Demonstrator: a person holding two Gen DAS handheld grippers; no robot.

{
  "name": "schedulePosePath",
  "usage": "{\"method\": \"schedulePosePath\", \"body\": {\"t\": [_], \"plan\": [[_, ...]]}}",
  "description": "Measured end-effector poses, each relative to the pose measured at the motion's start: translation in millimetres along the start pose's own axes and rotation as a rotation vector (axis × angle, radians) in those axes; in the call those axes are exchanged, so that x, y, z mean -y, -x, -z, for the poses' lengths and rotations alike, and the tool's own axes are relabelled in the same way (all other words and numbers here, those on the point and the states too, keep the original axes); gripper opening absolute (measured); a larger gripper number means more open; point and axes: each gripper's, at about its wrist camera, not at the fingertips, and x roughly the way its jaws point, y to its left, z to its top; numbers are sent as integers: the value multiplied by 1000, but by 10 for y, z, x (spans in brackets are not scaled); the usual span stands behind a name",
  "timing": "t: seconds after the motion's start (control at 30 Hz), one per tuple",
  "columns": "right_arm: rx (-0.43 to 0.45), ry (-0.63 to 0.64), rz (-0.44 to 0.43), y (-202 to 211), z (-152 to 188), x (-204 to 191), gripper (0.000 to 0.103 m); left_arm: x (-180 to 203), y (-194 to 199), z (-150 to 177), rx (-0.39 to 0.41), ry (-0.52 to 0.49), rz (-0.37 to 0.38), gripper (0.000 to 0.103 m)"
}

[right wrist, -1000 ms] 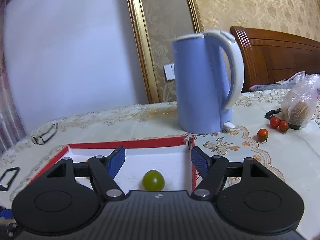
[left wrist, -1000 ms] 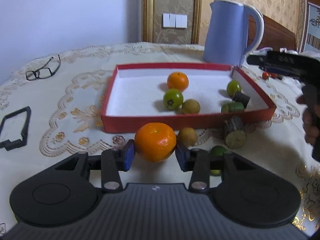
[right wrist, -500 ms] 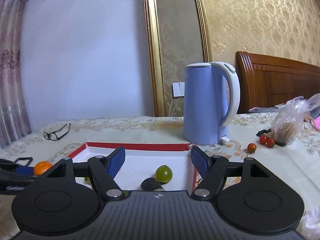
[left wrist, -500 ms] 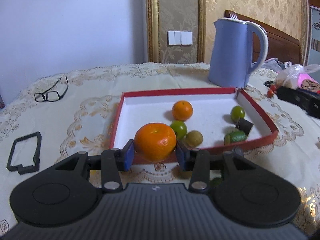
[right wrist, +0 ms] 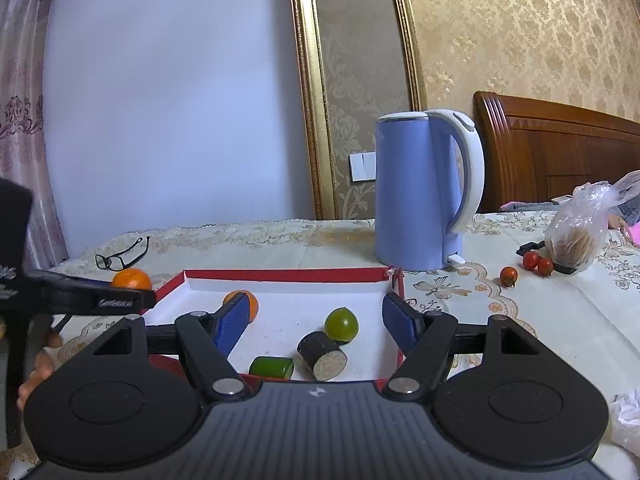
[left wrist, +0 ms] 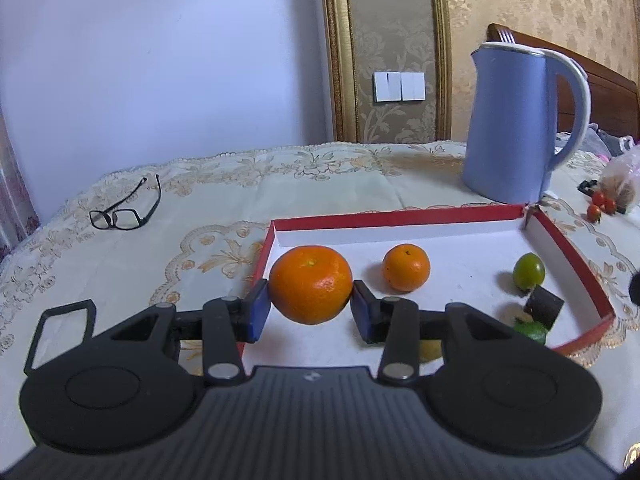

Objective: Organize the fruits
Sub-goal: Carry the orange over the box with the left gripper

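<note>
Blue pads on our left gripper (left wrist: 311, 312) pinch a large orange (left wrist: 310, 285) from both sides, holding it clear of the surface, over the near left corner of the red box (left wrist: 436, 213). Our right gripper (right wrist: 311, 322) has its pads spread wide with nothing between them, pointing into the same box from its near side.

Past the held orange, a smaller orange (left wrist: 406, 267) sits on the white floor of the box. Toward the right wall of the box lie a round green fruit (left wrist: 529, 271), a dark cut piece (left wrist: 543, 306) and a green cut piece (left wrist: 532, 330) just beside one another. A bit of a yellowish fruit (left wrist: 430, 350) peeks out behind the left gripper's right finger; whether it lies in the box we cannot tell.

In the right wrist view, the left gripper comes in from the left edge with the orange just visible above its finger.

Beyond the far right corner of the box stands a blue kettle (left wrist: 516, 124) on the bench (left wrist: 224, 204), which is covered by a cream embroidered cloth. Black glasses (left wrist: 124, 208) lie on the bench well to the left of the box, and a black frame-like piece (left wrist: 60, 330) lies nearer us on the left. To the right, three cherry tomatoes (right wrist: 530, 266) lie beside a clear plastic bag (right wrist: 580, 228).
</note>
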Motion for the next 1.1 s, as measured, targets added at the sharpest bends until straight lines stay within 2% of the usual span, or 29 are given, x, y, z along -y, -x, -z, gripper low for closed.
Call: {"method": "schedulePosePath", "body": {"t": [0.53,1.1], "plan": [[-4,12,-1,5,3,-24,73,74,-310,-130,-25,-10,-62,40],[-5,25,3,-8,0,-41,73,137,-645,-243,-64,-30,-90,40]]}}
